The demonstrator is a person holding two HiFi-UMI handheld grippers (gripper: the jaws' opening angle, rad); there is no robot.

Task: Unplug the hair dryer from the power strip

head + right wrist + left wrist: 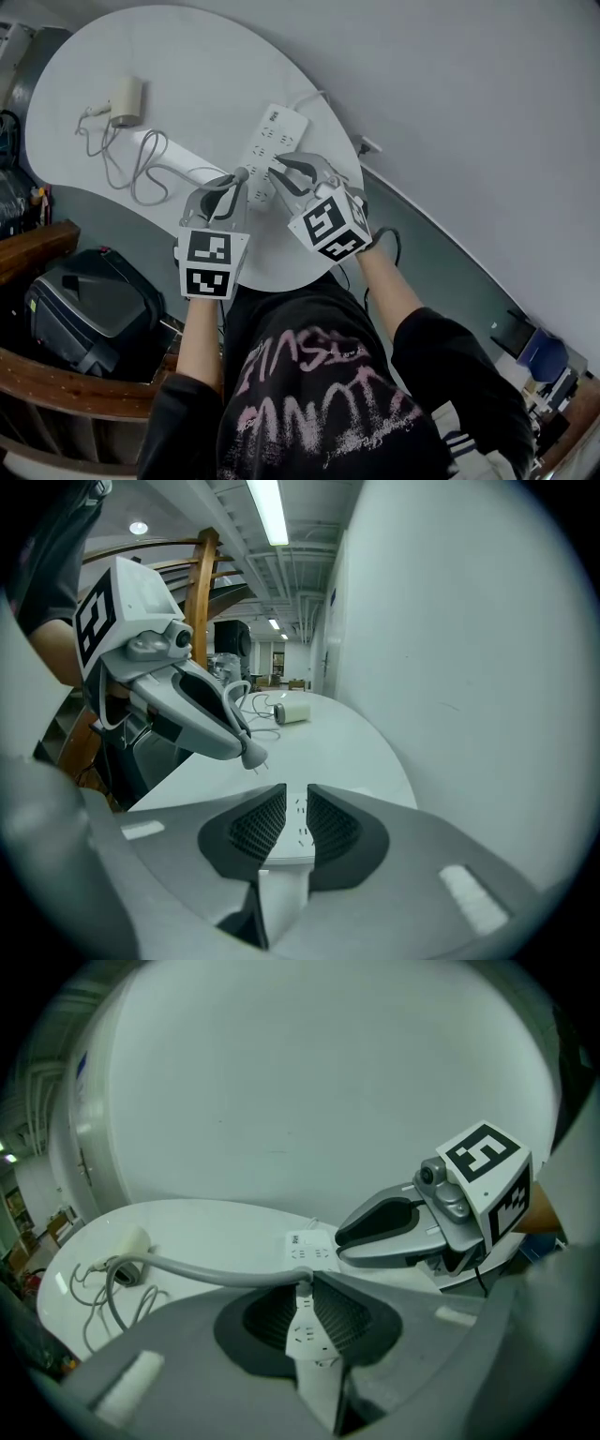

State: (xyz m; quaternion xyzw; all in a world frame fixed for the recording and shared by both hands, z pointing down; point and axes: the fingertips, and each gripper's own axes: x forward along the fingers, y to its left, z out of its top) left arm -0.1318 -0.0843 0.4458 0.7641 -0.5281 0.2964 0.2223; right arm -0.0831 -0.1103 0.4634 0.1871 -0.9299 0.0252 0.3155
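Note:
A cream hair dryer (125, 98) lies at the far left of the white table (84, 56). Its grey cable (141, 173) loops across to my left gripper (239, 178), which is shut on the plug (242, 174). In the right gripper view the plug (253, 755) hangs above the table with its prongs bare, out of the socket. The white power strip (267, 145) lies beside it. My right gripper (279, 169) is shut, with only a narrow slit, its tips down on the strip (298, 829). From the left gripper view the dryer (129, 1241) sits far left.
A black case (89, 314) and a wooden rail (37, 246) stand past the table's left edge. The grey wall (469, 112) runs close behind the strip. A black cable (392, 242) hangs off the table's right edge.

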